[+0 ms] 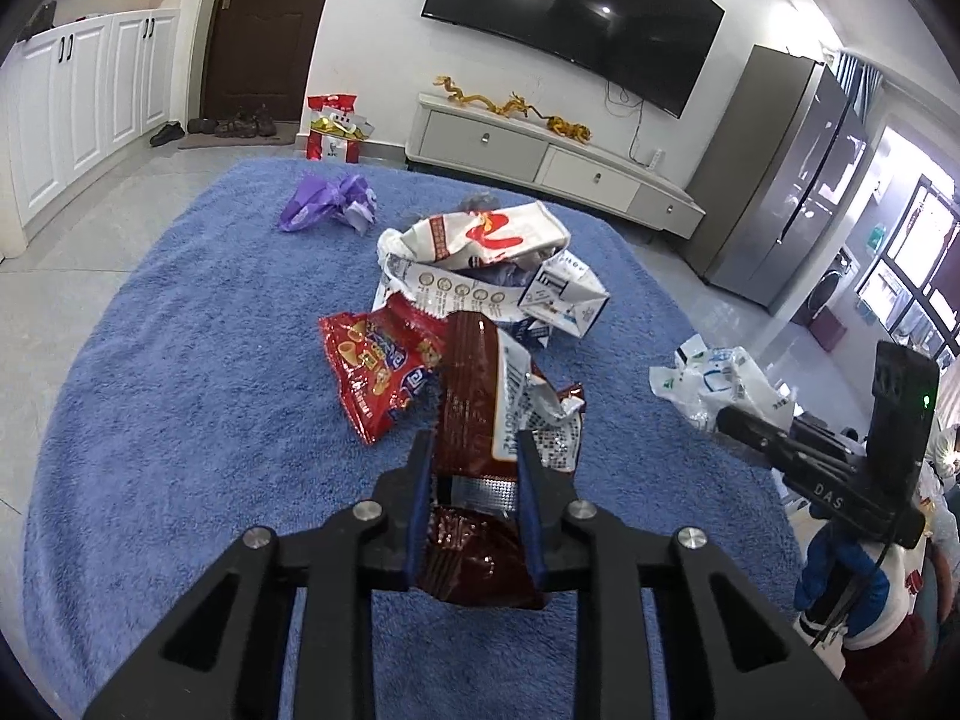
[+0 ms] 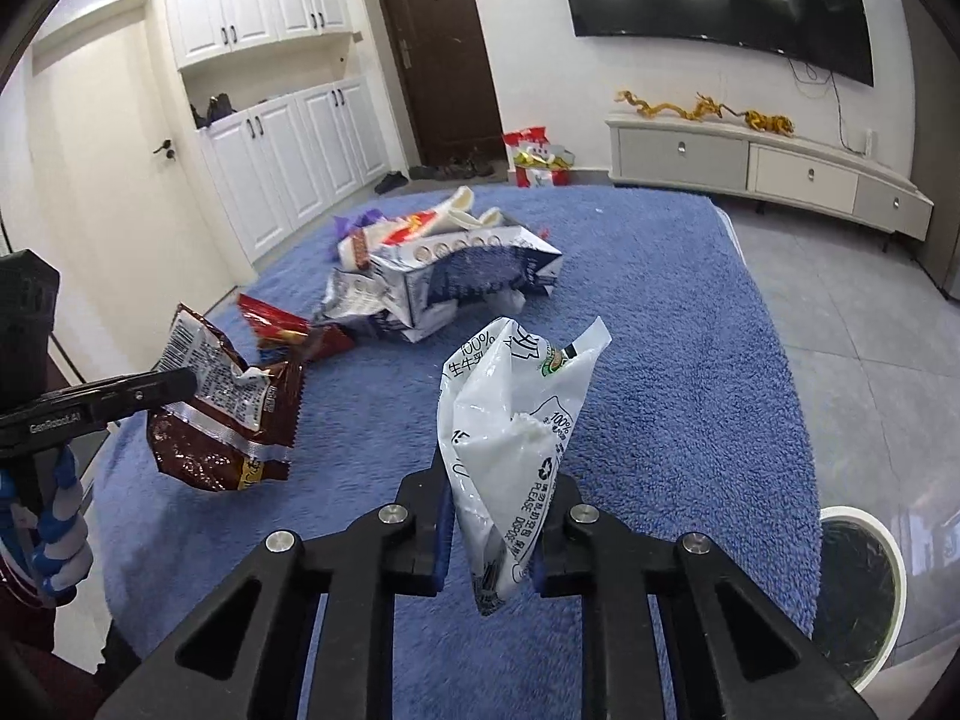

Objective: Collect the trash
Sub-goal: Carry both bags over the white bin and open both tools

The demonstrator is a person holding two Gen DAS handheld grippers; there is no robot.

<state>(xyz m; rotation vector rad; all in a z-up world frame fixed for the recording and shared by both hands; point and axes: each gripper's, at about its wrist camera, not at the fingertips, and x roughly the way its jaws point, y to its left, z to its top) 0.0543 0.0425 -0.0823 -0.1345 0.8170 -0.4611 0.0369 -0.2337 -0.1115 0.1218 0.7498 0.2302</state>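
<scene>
Clamped low in frame, the left gripper (image 1: 474, 468) pinched a crinkled dark-brown foil snack wrapper (image 1: 474, 396) and the right gripper (image 2: 501, 510) a crumpled white plastic milk pouch (image 2: 510, 420), both by thin, slippery edges that could slide free before reaching the white-rimmed bin (image 2: 894, 546) at lower right.

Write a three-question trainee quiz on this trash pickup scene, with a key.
1. True or false: the left claw is clamped on a purple bag.
2. What does the right claw hold? A) red snack bag B) white milk pouch C) crushed carton
3. Fill in: the white-rimmed trash bin sits on the floor beside the blue ____.

Key:
1. False; it grips the brown snack wrapper.
2. B, the white milk pouch.
3. Rug.
</scene>
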